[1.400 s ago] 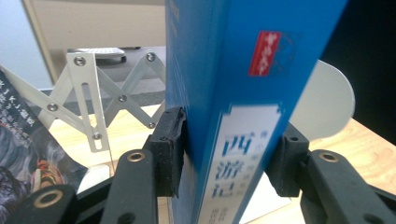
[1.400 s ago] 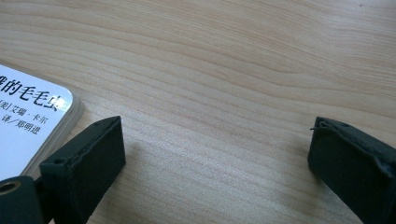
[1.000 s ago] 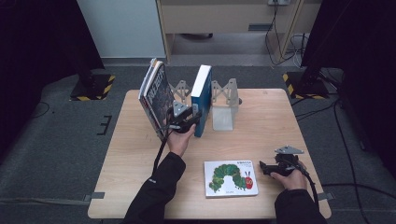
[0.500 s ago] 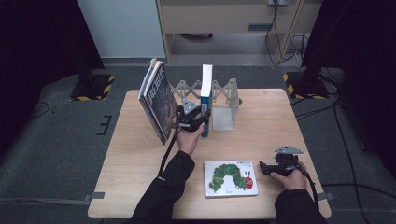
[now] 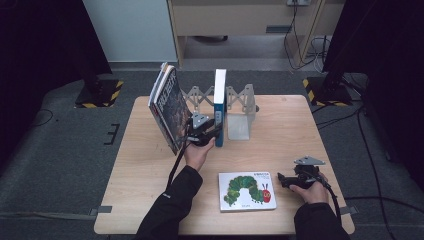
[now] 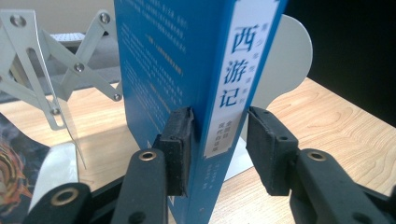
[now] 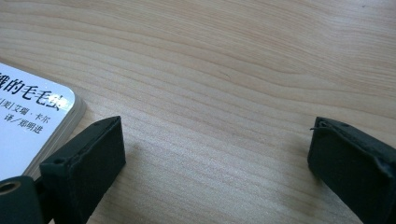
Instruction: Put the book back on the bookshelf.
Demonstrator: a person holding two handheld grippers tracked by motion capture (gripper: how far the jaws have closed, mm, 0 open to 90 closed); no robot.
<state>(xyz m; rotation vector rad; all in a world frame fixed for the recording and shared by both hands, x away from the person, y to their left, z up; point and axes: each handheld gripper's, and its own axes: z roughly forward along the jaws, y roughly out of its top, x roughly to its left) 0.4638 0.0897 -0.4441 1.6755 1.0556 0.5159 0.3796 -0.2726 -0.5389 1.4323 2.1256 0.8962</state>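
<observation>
Blue book [image 6: 187,70], top cropped

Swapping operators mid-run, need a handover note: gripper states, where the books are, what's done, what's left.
Left gripper: jaws straddle the spine of the upright blue paperback book; one pad touches the cover, the other stands just off it.
Right gripper: open, resting low over the light wooden table, holding nothing.
Blue book stands in the grey metal expanding book rack; a dark-covered book leans at the rack's left end.
Left, probably: the white caterpillar picture book, lying flat near the right gripper.
</observation>
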